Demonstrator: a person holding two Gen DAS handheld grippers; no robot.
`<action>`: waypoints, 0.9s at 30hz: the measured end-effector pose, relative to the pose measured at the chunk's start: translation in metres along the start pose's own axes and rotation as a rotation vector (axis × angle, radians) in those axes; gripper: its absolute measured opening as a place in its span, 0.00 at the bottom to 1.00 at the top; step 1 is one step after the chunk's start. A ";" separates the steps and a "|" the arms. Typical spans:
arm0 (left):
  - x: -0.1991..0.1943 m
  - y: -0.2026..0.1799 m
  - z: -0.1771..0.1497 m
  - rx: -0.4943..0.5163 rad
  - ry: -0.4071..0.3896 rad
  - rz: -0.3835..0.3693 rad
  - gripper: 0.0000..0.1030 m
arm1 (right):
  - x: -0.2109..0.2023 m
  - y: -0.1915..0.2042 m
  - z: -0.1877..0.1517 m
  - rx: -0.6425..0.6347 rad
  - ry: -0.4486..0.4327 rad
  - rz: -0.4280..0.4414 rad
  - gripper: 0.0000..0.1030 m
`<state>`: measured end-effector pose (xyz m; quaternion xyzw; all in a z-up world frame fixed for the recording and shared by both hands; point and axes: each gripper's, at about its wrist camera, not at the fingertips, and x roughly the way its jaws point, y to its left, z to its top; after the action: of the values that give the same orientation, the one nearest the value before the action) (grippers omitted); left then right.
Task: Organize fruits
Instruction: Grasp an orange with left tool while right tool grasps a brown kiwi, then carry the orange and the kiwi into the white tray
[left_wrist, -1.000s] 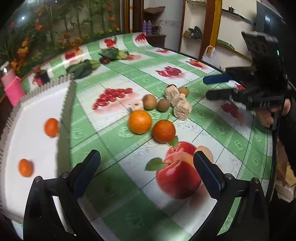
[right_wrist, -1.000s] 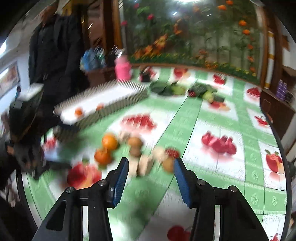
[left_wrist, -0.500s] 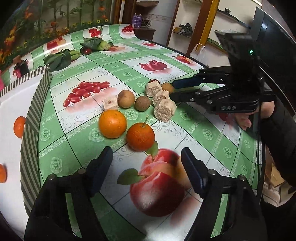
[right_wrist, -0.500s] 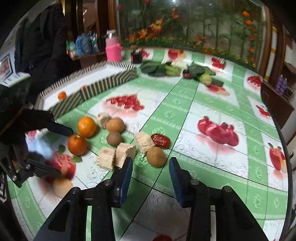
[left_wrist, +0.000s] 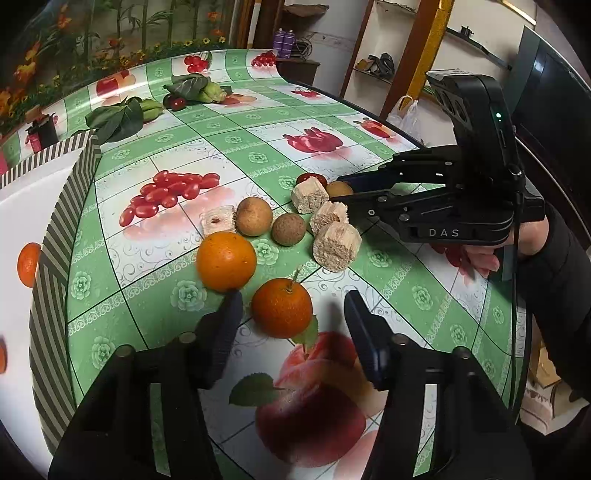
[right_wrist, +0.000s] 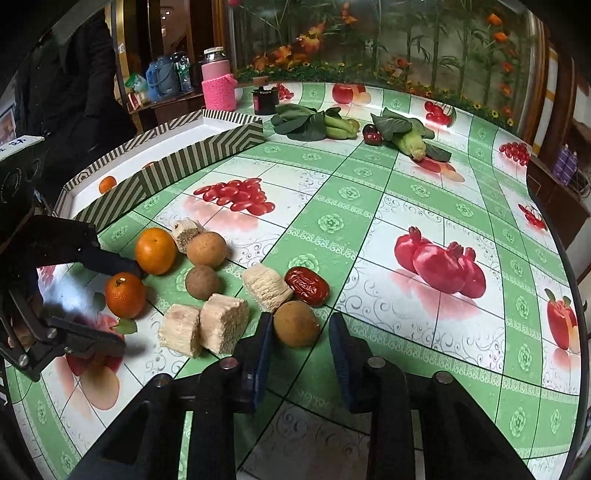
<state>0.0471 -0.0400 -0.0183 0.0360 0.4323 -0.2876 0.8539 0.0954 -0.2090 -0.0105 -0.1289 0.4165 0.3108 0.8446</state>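
Orange stemmed fruit (left_wrist: 282, 308) lies on the worktop (left_wrist: 258, 122), between the closing jaws of the left hand-held gripper (left_wrist: 293, 308), seemingly untouched. Right hand-held gripper (right_wrist: 300, 332), also closing, straddles a brown fruit (right_wrist: 296, 323) unpressed.

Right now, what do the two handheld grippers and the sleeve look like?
Both are black, angular frames. The right gripper reads "DAS" in white, shows a green light and trails a black cable beside a dark sleeve. The left gripper has dark blue-padded fingers.

Orange (left_wrist: 2, 357) in tray (left_wrist: 48, 266) cut by left edge; red date (left_wrist: 306, 178) half-hidden behind beige block (left_wrist: 309, 195).
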 end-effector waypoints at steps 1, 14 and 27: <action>0.000 0.000 0.000 -0.001 0.001 0.003 0.39 | 0.000 0.000 0.001 0.000 -0.001 -0.004 0.27; -0.018 -0.002 -0.009 -0.040 -0.062 0.009 0.29 | -0.013 -0.007 0.002 0.043 -0.072 -0.093 0.23; -0.118 0.081 -0.029 -0.267 -0.360 0.109 0.29 | -0.033 0.044 0.041 -0.007 -0.210 -0.091 0.22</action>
<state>0.0143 0.0909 0.0380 -0.1058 0.3046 -0.1830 0.9287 0.0777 -0.1693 0.0424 -0.1174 0.3186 0.2854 0.8963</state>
